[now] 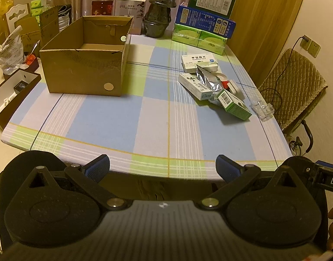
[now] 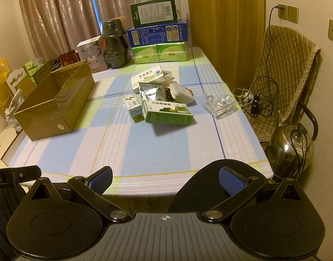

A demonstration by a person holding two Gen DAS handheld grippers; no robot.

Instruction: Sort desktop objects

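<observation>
Left wrist view: the left hand-held gripper (image 1: 163,166) stood wide apart and empty at the table's (image 1: 105,128) near edge. The pile of small boxes (image 1: 212,87) overlapped near the right edge, so lifting one risked dragging the foil pouch (image 1: 207,81). Right wrist view: the right hand-held gripper (image 2: 166,179), likewise apart, faced the clear holder (image 2: 220,104) at the right edge, easily knocked off; the cardboard box (image 2: 55,104) waited by the left edge.

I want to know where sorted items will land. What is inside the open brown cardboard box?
The open brown cardboard box shows only a bare floor strip and inner walls in the left wrist view. Its near wall hides most of the floor, so items there cannot be ruled out.
</observation>
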